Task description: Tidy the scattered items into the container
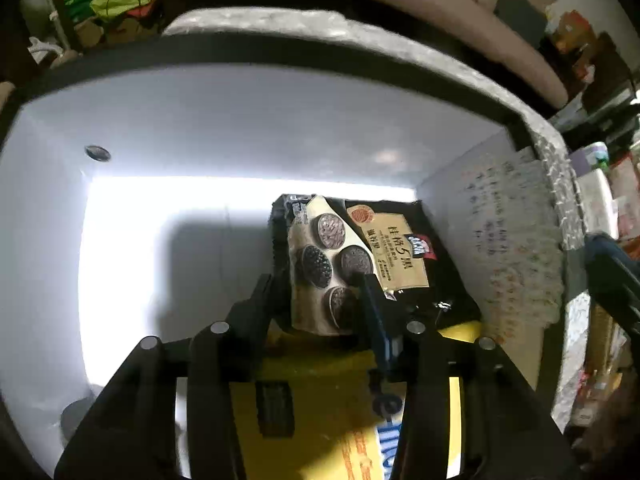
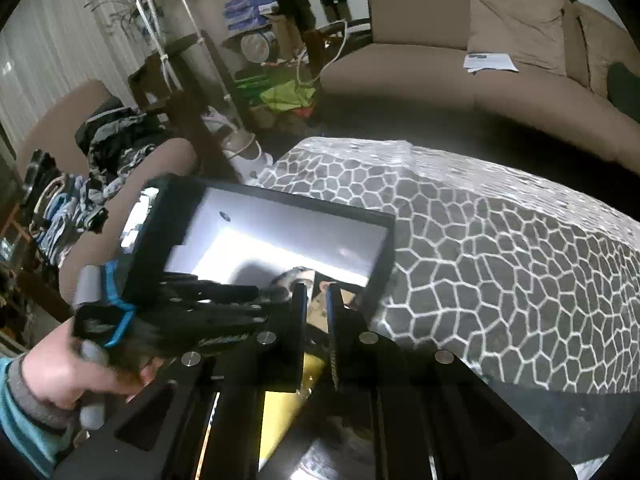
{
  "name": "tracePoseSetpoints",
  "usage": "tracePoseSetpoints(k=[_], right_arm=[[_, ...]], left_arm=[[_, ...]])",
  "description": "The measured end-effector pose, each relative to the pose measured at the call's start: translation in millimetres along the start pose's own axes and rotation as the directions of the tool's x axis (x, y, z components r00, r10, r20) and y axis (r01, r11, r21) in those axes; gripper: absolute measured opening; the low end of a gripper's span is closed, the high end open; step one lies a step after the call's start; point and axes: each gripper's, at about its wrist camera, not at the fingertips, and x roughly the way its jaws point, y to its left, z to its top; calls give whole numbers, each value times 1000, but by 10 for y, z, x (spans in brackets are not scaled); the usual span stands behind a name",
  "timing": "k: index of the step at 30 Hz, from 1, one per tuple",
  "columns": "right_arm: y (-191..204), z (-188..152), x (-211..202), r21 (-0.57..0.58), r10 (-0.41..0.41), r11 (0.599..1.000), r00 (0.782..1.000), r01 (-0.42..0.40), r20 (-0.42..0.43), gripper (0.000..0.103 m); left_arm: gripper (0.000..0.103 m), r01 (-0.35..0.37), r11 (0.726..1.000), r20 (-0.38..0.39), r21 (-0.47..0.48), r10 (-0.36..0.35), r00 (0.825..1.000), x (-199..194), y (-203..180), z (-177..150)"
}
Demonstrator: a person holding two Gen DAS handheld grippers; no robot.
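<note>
1. The cookie packet [image 1: 340, 264] lies inside the container [image 1: 248, 120], on its white floor near the right-hand wall, its near end resting on a yellow package [image 1: 320, 400].
2. Your left gripper [image 1: 316, 284] points steeply down over that packet. Its jaws stand part-open on either side of the wrapper, and the pads do not look to press on it, so the step in hand reads as a release.
3. To finish it well, spread the jaws a touch wider before you lift, so neither finger drags the wrapper up with it.
4. Lift straight up and out. The right-hand wall sits close beside the packet, so do not swing that way.
5. Check that the packet settles flat and does not slide off the yellow package toward the bare floor on the left.
6. Your right gripper [image 2: 317, 296] hovers near the container's front edge with its jaws drawn close together. Something yellow shows below them, but whether it is gripped you cannot tell from here.
7. Keep the right hand clear of the left; the two tools are near each other above the rim.
8. The patterned tablecloth [image 2: 480, 240] beside the container shows no further items in view.
</note>
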Motion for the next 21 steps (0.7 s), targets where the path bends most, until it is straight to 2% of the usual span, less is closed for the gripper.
tracePoseSetpoints(k=[3,5,6,8,10,12,14,17,18,21], right_arm=[[-87,-54,-121,10,-5,1000,1000,5,3,9],[-149,-105,-209,16,-12,1000,1000,12,6,9],[-173,-132,-241,19,-13,1000,1000,13,6,9],[-240,-211,-306,33,-22,999,1000,22,1,10],[-306,-316,-354,56,-20,998,1000,21,-10,12],[-380,-467,-408,82,-22,996,1000,23,-21,23],[-456,-646,-481,110,-8,994,1000,11,-28,26],[-525,-944,-606,142,14,990,999,-7,-49,26],[-541,-1020,-651,149,20,989,998,-12,-53,26],[-533,-1330,-826,172,45,985,997,-33,-67,27]], left_arm=[[46,7,1000,23,-18,-6,1000,1,17,32],[58,24,998,17,-52,-24,1000,-53,81,-5],[59,30,998,31,-58,-29,999,-121,106,-40],[70,18,998,64,-64,-14,998,-277,142,-127],[71,11,997,110,-74,-3,994,-477,173,-251],[71,49,997,167,-64,-37,985,-721,138,-417],[72,103,994,224,-36,-93,970,-1010,77,-661],[73,140,990,284,31,-143,948,-1346,-176,-1070],[73,149,988,291,48,-157,944,-1404,-269,-1132],[73,217,972,308,84,-233,922,-1651,-516,-1596]])
